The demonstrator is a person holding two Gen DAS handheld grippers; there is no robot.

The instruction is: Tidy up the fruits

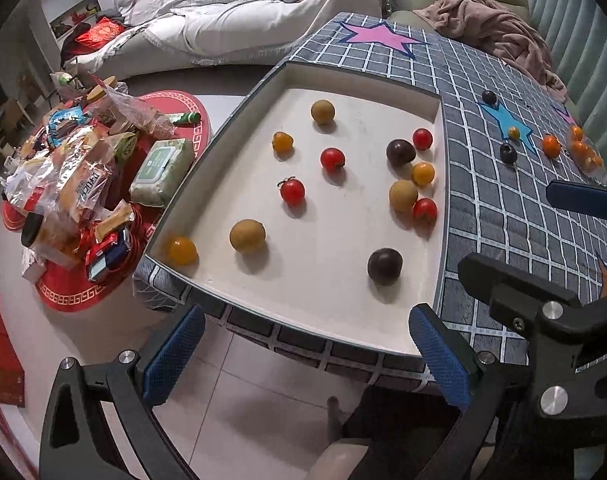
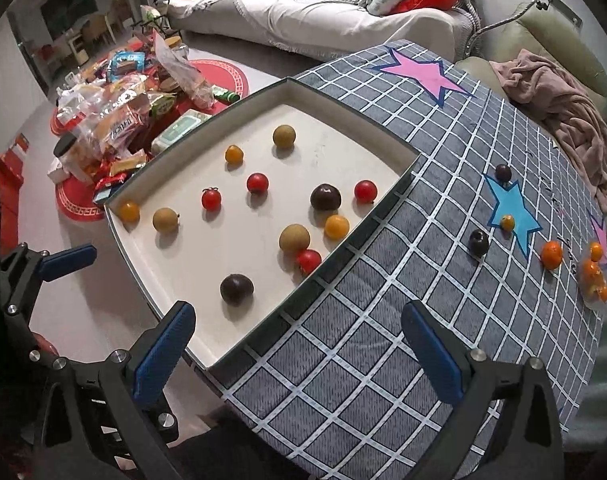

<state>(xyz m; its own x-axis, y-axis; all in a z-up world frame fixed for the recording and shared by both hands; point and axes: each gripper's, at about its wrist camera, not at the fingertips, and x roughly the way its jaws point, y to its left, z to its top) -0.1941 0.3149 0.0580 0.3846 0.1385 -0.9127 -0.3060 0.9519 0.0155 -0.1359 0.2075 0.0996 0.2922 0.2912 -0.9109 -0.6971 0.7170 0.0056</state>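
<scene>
Bare floor between fruits in tray [image 2: 151,264]; raised rim surrounds.

Twelve fruits lie in the tray [image 1: 355,80]: four red tomatoes [image 1: 332,159], three yellow tomatoes [image 1: 282,142], three tan fruits [image 1: 247,236] and two dark fruits [image 1: 384,266]. On the cloth [image 1: 503,220] to the right are two more dark ones, one small yellow-green fruit [image 1: 514,133], one loose orange [image 1: 551,146] and one bag [image 1: 585,152] of oranges, too blurred to count.

Fruits [image 2: 294,237] inside tray [image 2: 165,304], tray on cloth [image 2: 383,320], more fruits [image 2: 479,242] right
</scene>
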